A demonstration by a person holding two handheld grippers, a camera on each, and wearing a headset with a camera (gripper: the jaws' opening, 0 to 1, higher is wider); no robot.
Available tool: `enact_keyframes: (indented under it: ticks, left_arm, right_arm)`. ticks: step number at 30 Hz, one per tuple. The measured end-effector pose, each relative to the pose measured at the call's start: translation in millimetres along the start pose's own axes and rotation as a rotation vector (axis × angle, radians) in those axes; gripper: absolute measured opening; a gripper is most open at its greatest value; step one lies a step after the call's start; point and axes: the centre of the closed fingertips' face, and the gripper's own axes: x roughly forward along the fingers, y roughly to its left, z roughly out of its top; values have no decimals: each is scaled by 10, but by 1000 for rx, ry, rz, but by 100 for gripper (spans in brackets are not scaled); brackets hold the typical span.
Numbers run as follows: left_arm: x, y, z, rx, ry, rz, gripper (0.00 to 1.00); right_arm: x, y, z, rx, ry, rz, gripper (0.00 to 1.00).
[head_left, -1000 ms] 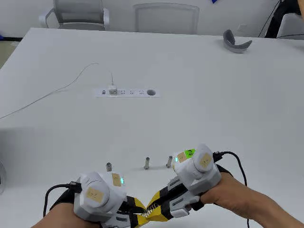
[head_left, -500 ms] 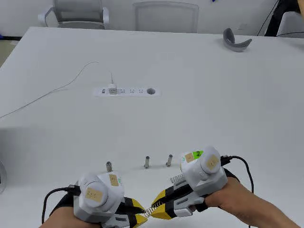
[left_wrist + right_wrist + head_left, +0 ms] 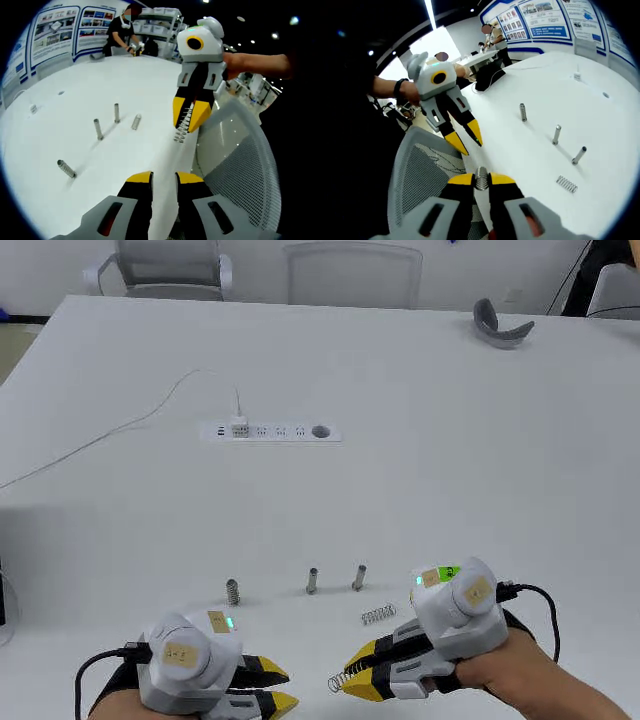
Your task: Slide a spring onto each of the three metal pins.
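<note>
Right gripper [image 3: 355, 680] tight on a spring [image 3: 481, 178], end-on in right gripper view; left gripper [image 3: 276, 687] ajar.

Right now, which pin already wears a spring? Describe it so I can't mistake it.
From the white power strip in the middle of the table, come toward the near edge to a row of three upright pins. In the head view it is the leftmost pin: spring coils wrap it, while the middle pin and the right pin are bare metal.
</note>
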Motion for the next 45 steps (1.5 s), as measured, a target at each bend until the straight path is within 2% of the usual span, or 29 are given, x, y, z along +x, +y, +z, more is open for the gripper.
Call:
enact_keyframes:
  ticks: [6,13,21,29,42,45]
  left_arm:
    - [-41,90,-46,-25,-3,42,24]
    - [-83,206,-93,-43,1,85,34]
    - [-146,338,-83,-66,-24,135,39]
    - [-229,489,-79,-99,-52,194,45]
    - [-425,694,-167,-164,-81,271,55]
    - [-469,749,-195,-186,-91,288,58]
  right_arm:
    - [-52,-91,2,17,-15,-57,13]
    - [-83,-224,-37,23,12,-110,13]
    - [-125,-371,-4,29,24,-143,13]
    - [-127,-560,88,0,52,-174,13]
    - [-36,-902,184,-9,119,-218,13]
    - [-5,-957,192,15,133,-221,13]
